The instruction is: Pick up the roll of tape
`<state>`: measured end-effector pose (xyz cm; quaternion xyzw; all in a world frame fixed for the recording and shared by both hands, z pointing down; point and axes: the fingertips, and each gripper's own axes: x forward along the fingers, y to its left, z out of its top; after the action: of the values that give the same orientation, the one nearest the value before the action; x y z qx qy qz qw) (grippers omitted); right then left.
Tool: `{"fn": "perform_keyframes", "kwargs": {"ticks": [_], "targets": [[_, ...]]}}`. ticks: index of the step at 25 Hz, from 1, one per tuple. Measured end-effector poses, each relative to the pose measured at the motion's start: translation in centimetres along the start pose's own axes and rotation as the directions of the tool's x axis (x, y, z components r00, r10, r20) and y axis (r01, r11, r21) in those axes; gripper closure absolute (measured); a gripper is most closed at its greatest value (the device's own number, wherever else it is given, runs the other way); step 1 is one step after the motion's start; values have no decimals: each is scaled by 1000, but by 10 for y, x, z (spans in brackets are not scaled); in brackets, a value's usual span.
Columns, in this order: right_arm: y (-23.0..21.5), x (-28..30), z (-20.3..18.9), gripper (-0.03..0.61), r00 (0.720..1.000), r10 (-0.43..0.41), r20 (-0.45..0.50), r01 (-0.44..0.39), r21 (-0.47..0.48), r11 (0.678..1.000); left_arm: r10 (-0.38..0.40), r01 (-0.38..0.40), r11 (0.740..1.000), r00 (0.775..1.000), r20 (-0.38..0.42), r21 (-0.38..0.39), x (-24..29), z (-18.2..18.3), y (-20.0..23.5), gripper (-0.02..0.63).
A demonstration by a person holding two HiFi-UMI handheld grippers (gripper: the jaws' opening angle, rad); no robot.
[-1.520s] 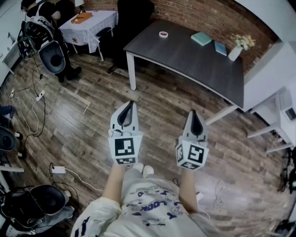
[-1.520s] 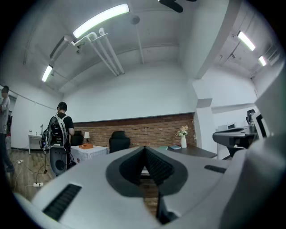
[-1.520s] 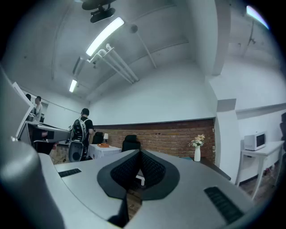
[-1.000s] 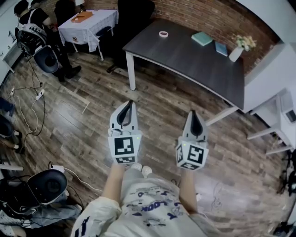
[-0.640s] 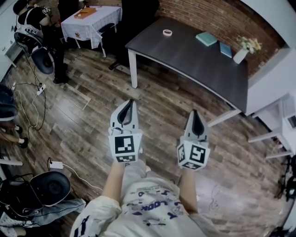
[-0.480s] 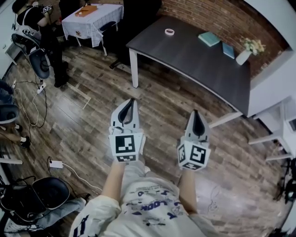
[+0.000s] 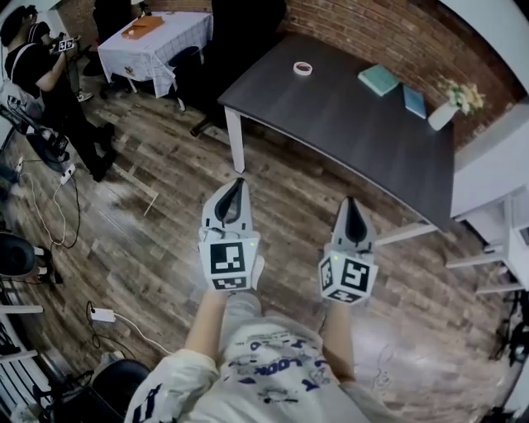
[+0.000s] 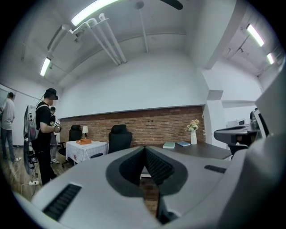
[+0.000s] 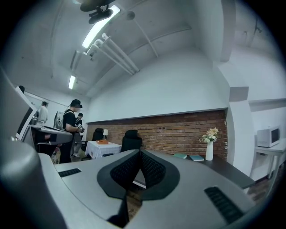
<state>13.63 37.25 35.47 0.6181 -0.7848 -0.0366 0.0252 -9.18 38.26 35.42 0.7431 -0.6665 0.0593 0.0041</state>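
A small white roll of tape [image 7: 303, 68] lies near the far left end of a dark table [image 7: 347, 116], far ahead of both grippers. My left gripper [image 7: 235, 183] and right gripper [image 7: 353, 201] are held side by side over the wooden floor, short of the table, pointing toward it. Both are shut with nothing between the jaws. In the left gripper view, the left gripper [image 8: 144, 150] has its pads together. The right gripper [image 9: 139, 153] looks the same in its own view. The tape does not show in either gripper view.
On the table's far right lie two teal books [image 7: 379, 79] and a white vase with flowers [image 7: 444, 114]. A black office chair [image 7: 240, 25] stands behind the table. A small cloth-covered table [image 7: 149, 41] stands far left, a person [image 7: 37, 70] beside it. Cables [image 7: 50, 198] cross the floor.
Both grippers and the person holding them have come closer to the dark table. The bystanders at the left have shifted.
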Motion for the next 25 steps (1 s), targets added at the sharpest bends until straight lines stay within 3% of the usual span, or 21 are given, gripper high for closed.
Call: {"fn": "perform_keyframes", "kwargs": {"ticks": [11, 25], "targets": [[-10, 157, 11, 575, 999, -48, 9, 48, 0, 999, -65, 65, 998, 998, 3, 15, 157, 25, 37, 611], [-28, 258, -11, 575, 997, -60, -40, 60, 5, 998, -84, 84, 996, 995, -49, -3, 269, 6, 49, 612]]}}
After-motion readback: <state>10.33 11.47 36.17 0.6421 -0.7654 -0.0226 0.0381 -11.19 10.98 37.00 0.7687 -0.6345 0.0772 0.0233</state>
